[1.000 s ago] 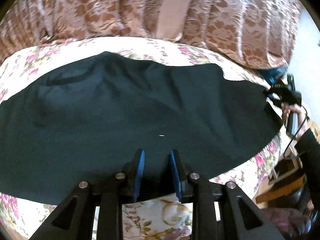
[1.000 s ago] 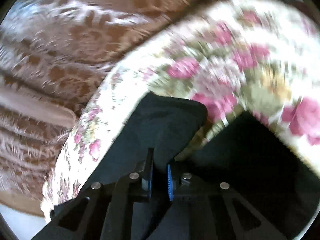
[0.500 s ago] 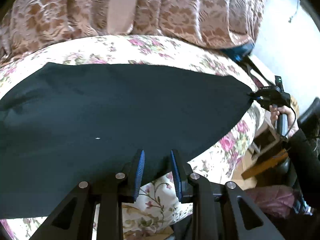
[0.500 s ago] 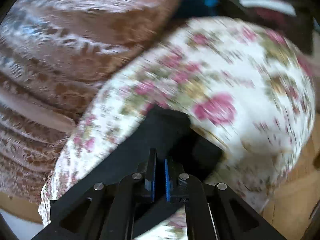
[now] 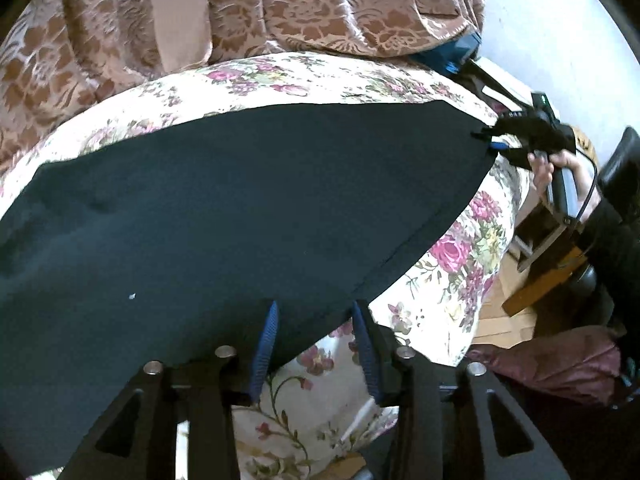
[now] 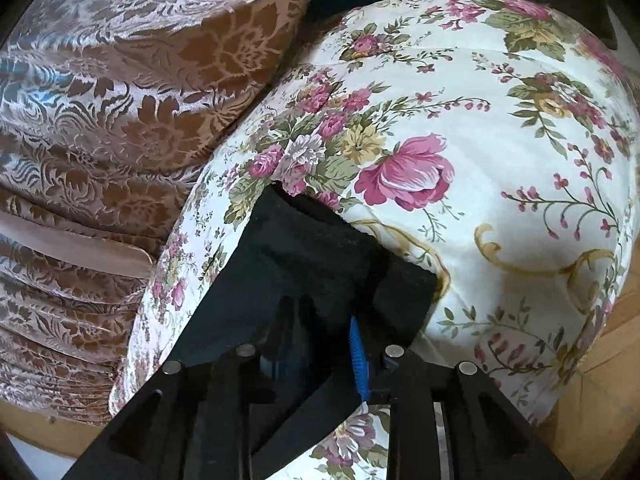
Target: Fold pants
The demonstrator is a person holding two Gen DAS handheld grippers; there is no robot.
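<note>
The black pants (image 5: 248,208) lie spread flat on the floral cushion (image 5: 452,280). My left gripper (image 5: 314,312) hovers at their near edge with its blue pads apart; the hem runs across under the fingertips and nothing is pinched. In the left wrist view my right gripper (image 5: 494,140), held by a hand (image 5: 560,164), sits at the pants' far right corner. In the right wrist view that corner (image 6: 304,252) drapes over the right gripper (image 6: 320,314). Its jaws are opening with the cloth still between them. One blue pad (image 6: 358,360) shows bare; the other finger is hidden under cloth.
A brown patterned sofa back (image 5: 300,4) rises behind the cushion. Right of the cushion's end are a wooden floor (image 6: 600,408), a dark red bag (image 5: 552,364), a wooden piece (image 5: 540,276) and a black chair (image 5: 624,168).
The left gripper slid right along the pants' near edge and rolled. The right gripper drew the corner out to the cushion's end, then its shut jaws parted.
</note>
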